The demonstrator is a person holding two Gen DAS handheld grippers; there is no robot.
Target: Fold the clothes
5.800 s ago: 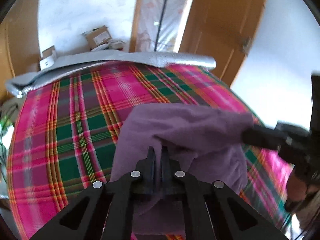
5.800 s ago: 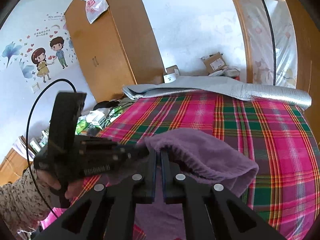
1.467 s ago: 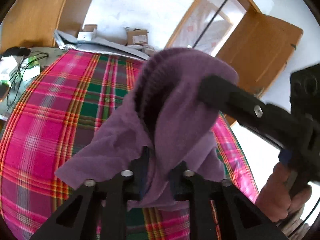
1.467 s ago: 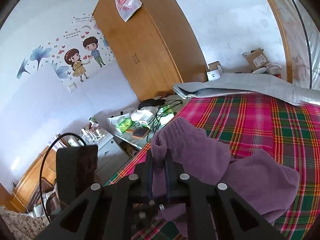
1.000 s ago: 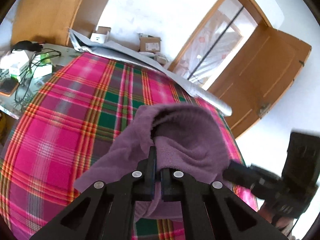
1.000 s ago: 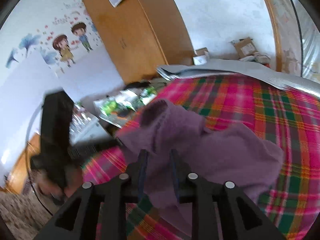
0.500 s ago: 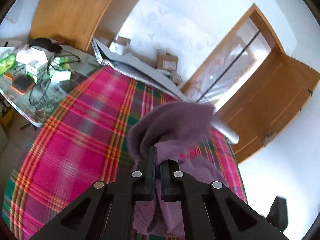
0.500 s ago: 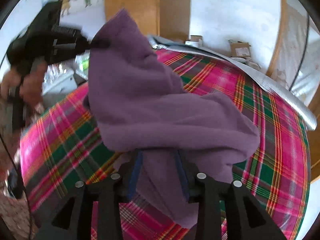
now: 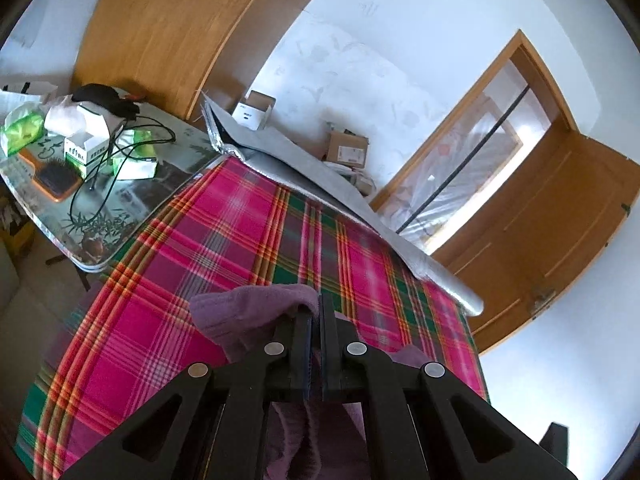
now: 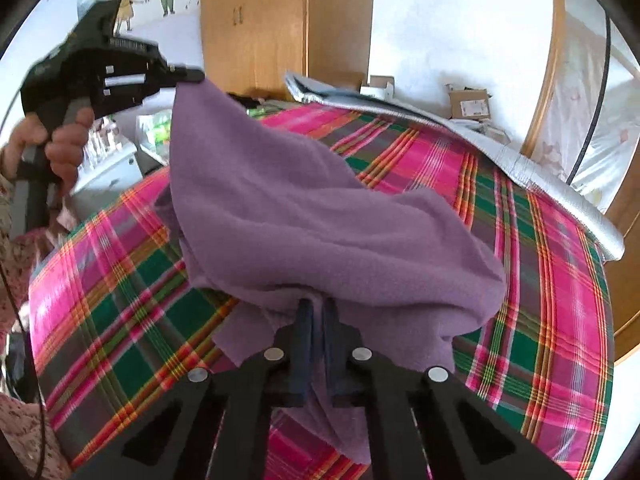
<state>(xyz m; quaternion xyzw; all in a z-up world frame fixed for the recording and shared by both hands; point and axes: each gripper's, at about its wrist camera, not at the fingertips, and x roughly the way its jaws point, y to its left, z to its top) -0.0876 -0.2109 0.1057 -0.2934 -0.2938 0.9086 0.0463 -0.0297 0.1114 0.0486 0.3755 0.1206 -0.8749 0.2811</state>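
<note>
A purple fleece garment (image 10: 304, 216) hangs in the air over the plaid bed cover (image 10: 520, 240), stretched between both grippers. My right gripper (image 10: 316, 312) is shut on a lower edge of it. In the right wrist view my left gripper (image 10: 192, 76) is raised high at the upper left, shut on a corner of the cloth, with a hand (image 10: 60, 140) on its handle. In the left wrist view my left gripper (image 9: 316, 312) pinches a bunched purple fold (image 9: 248, 312), and the rest of the garment drops out of sight below the fingers.
The bed carries a pink, green and orange plaid cover (image 9: 224, 240), with a silver mat (image 9: 320, 176) along its far edge. A cluttered glass side table (image 9: 80, 168) stands left of the bed. A wooden wardrobe (image 9: 160, 28), cardboard boxes (image 9: 346, 148) and a door (image 9: 560, 232) line the walls.
My left gripper has lifted its corner of the garment higher and further left, so the cloth stretches out between the two grippers. The right gripper went from spread to shut on the lower edge.
</note>
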